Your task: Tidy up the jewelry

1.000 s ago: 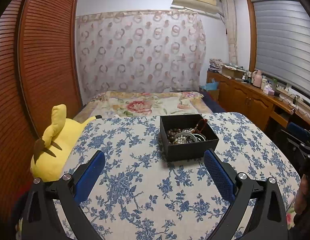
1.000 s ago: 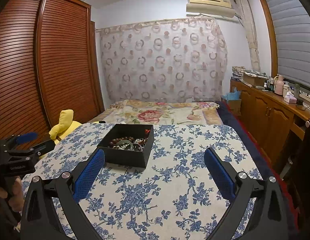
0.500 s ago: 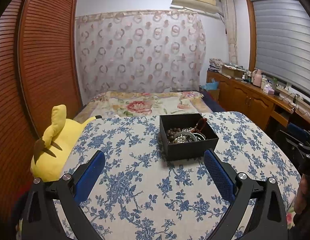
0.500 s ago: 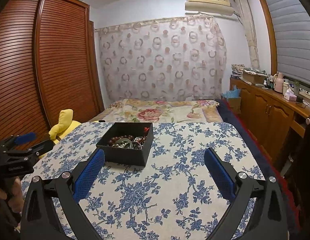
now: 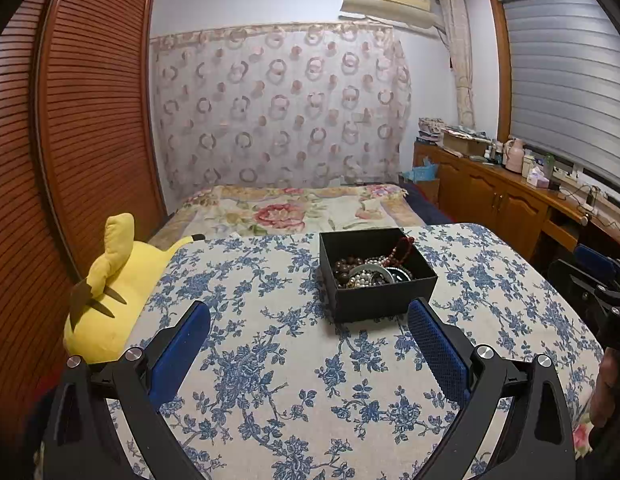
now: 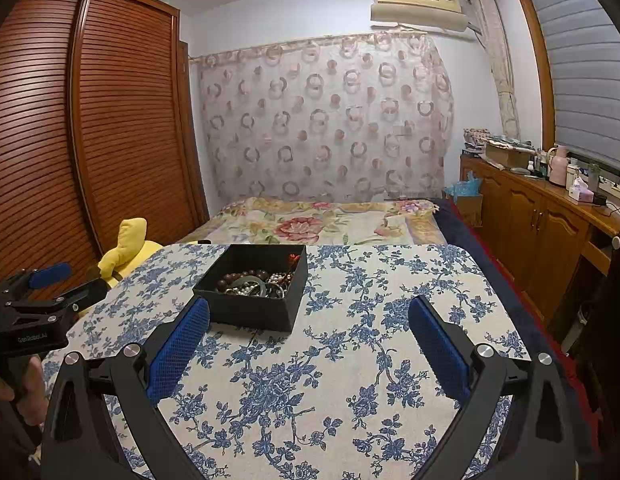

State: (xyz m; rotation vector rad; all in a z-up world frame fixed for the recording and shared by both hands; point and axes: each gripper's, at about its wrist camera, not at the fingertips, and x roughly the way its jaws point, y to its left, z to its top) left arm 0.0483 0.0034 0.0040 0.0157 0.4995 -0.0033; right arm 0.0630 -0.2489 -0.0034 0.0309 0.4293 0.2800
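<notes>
A black open-top box [image 5: 384,298] [image 6: 253,312] stands on the floral-cloth table [image 5: 269,360] [image 6: 350,360]. Inside lies a pile of jewelry [image 5: 370,274] [image 6: 251,282]: brown bead strands, pearls, a bangle and a red bead string over the far rim. My left gripper [image 5: 309,310] is open with nothing between its blue pads, held short of the box, which sits ahead toward the right pad. My right gripper [image 6: 309,306] is also open and empty, the box just beyond its left pad. Each gripper shows at the edge of the other's view, hand-held.
A yellow plush toy [image 5: 109,292] [image 6: 127,246] lies at the table's left edge against the slatted wardrobe [image 5: 81,120]. Beyond the table is a bed with a floral cover [image 5: 293,212]. Wooden cabinets [image 5: 502,204] with clutter line the right wall.
The right wrist view has risen and shifted slightly, so the box sits a little lower and nearer its left pad. The left gripper has barely moved. Both stay open.
</notes>
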